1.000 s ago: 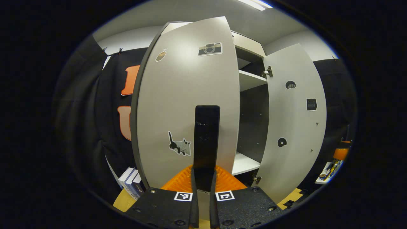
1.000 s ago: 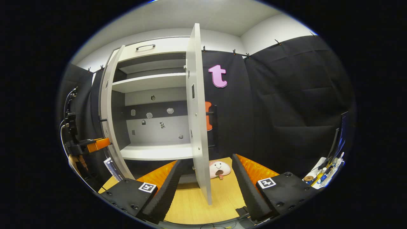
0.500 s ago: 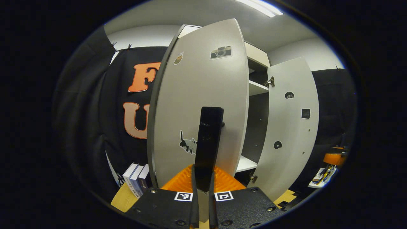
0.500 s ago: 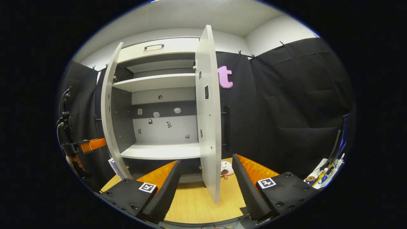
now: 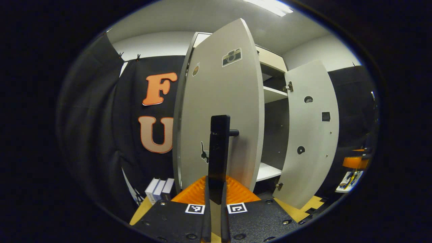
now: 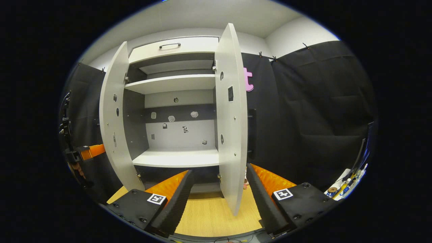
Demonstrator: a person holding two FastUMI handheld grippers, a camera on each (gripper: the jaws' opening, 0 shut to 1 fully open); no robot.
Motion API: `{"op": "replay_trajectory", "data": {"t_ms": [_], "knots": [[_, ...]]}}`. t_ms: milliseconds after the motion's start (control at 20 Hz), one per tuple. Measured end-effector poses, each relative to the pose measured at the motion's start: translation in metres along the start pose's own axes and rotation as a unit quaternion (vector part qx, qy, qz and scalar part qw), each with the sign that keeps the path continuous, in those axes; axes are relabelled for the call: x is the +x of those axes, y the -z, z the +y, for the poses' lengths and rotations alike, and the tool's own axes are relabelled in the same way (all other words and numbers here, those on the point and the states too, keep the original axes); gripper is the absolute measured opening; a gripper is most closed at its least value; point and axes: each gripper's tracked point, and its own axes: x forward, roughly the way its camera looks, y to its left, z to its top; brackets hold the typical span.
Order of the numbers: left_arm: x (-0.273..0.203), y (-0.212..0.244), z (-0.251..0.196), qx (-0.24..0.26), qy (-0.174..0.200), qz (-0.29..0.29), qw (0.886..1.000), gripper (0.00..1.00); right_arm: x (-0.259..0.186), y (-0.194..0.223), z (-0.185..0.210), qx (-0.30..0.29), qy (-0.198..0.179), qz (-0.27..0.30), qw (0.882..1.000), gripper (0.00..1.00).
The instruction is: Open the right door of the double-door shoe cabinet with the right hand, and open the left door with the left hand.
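Left hand-held gripper (image 5: 215, 189) is clenched on the left door (image 5: 219, 111) handle (image 5: 219, 148) (door swung wide). Right hand-held gripper (image 6: 217, 189) is released, fingers spread, with the right door (image 6: 231, 125) edge-on just ahead between them.

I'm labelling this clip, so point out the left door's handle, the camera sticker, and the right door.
left door's handle (image 5: 218, 148), left gripper view, middle of the bar.
camera sticker (image 5: 231, 57), left gripper view, its centre.
right door (image 6: 230, 121), right gripper view, inner face.
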Motion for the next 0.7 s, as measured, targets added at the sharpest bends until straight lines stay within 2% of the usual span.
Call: {"op": "replay_trajectory", "data": {"t_ms": [100,250,350,600,650,700], "knots": [[-0.004,-0.001,0.014,0.008,-0.028,0.000,1.000,0.10,0.001,0.001,0.003,0.000,-0.007,0.004,1.000,0.92],[-0.009,-0.001,0.025,-0.002,-0.044,0.003,0.999,0.04,0.001,0.002,0.010,0.006,-0.019,0.008,1.000,0.92],[-0.011,0.001,0.030,-0.010,-0.047,0.005,0.999,0.01,0.000,0.003,0.016,0.008,-0.032,0.009,0.999,0.92],[-0.012,0.001,0.036,-0.005,-0.041,0.001,0.999,0.01,0.002,0.002,0.016,-0.004,-0.039,0.005,0.999,0.92],[-0.012,0.002,0.038,-0.006,-0.041,0.000,0.999,0.01,0.002,0.002,0.015,-0.005,-0.037,0.005,0.999,1.00],[-0.011,0.002,0.038,-0.009,-0.041,0.001,0.999,0.01,0.002,0.002,0.014,-0.004,-0.035,0.004,0.999,1.00]]}}
